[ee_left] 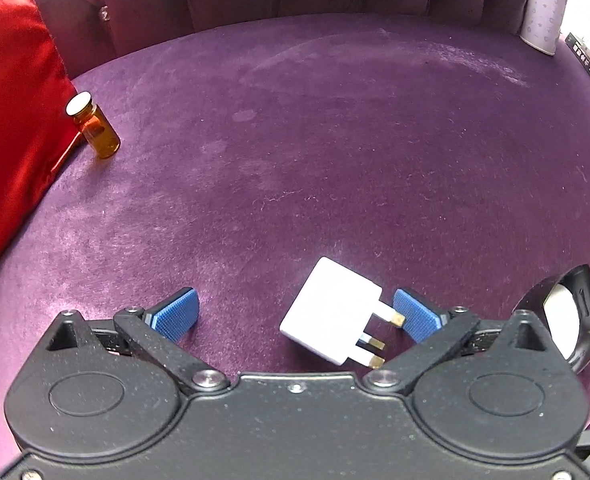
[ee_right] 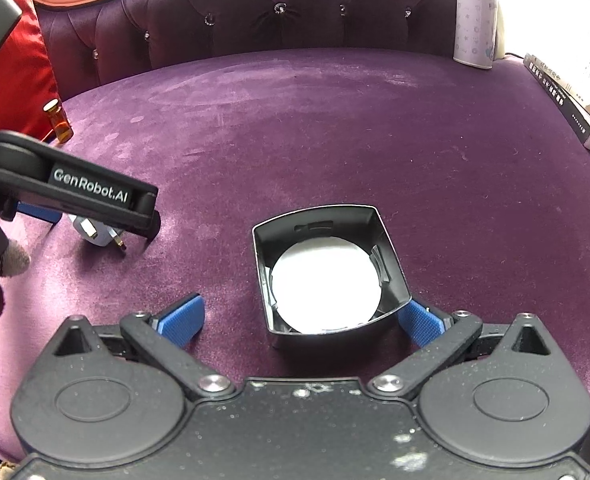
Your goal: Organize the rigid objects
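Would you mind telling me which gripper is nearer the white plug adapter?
Left. The left gripper has the white plug adapter between its open fingers; the right gripper is off to its right, around the black box.

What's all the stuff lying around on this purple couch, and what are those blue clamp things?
plug adapter: one, white with brass pins, on the seat between the left clamp's open fingers
box: one, black, open-topped, white disc inside, on the seat by the right clamp's right finger
vial: one, amber with a white cap, upright by the red cushion
red cushion: one, at the seat's left end
bottle: one, pale lilac, at the far right against the backrest
books: a small stack, dark spines, right edge
sofa seat: purple velvet, tufted back
left gripper: black, blue pads, open
right gripper: same, open
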`<state>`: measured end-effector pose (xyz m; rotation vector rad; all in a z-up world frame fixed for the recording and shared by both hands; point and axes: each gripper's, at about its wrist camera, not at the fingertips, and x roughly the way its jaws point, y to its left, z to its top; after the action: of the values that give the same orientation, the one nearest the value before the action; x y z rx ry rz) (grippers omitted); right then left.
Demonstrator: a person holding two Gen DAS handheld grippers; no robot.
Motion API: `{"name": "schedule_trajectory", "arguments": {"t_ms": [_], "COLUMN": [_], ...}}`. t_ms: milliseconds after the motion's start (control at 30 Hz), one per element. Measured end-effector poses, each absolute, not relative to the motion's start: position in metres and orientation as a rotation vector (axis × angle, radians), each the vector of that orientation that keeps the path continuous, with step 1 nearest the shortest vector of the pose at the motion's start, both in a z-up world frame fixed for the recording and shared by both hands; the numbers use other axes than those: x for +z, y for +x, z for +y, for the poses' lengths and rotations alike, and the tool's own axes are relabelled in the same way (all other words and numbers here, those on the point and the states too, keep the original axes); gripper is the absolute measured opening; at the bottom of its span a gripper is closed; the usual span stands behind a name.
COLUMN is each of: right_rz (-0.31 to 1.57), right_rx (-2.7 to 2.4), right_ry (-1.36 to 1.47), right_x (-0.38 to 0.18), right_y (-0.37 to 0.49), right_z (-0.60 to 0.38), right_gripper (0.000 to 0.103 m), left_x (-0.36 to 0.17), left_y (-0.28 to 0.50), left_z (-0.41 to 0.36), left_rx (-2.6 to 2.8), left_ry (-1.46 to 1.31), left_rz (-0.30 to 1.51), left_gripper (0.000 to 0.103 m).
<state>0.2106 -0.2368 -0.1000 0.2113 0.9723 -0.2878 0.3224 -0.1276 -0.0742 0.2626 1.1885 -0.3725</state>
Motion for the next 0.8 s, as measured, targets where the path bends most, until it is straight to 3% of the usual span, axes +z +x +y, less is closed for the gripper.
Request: {"name": "schedule_trajectory", "arguments": {"t_ms": [467,567,633,667,800], "right_rz": [0.977,0.985,0.991,0.992,0.994], "right_rx": [-0.293,-0.282,-0.273,-0.270,-0.263], "right_ry": [0.197,0.198,0.205,0.209,0.221], "right_x": [-0.100,-0.100,-0.099,-0.098,-0.097], "right_y": [0.212,0.214,0.215,0.215,0.216], "right_z": [-0.232,-0.234,-0.236,-0.237,-0.242], "right_gripper": [0.103,0.103,0.103,0.103,0.103], "left_x": [-0.076,-0.073,-0.069,-0.066,-0.062], "left_y": [0.327,0.324,0.322,0.322,0.326], "left_z": [-0.136,-0.139,-0.141,-0.142,-0.134], "left_rx": [-0.401,-0.425,-0.443,-0.451,-0.465], "left_ry": [0.290,0.287,0.292,0.292,0.202], "left_rz": [1.240,1.226,1.215,1.211,1.254], "left_gripper": [0.099,0.084,0.059,0.051,0.051]}}
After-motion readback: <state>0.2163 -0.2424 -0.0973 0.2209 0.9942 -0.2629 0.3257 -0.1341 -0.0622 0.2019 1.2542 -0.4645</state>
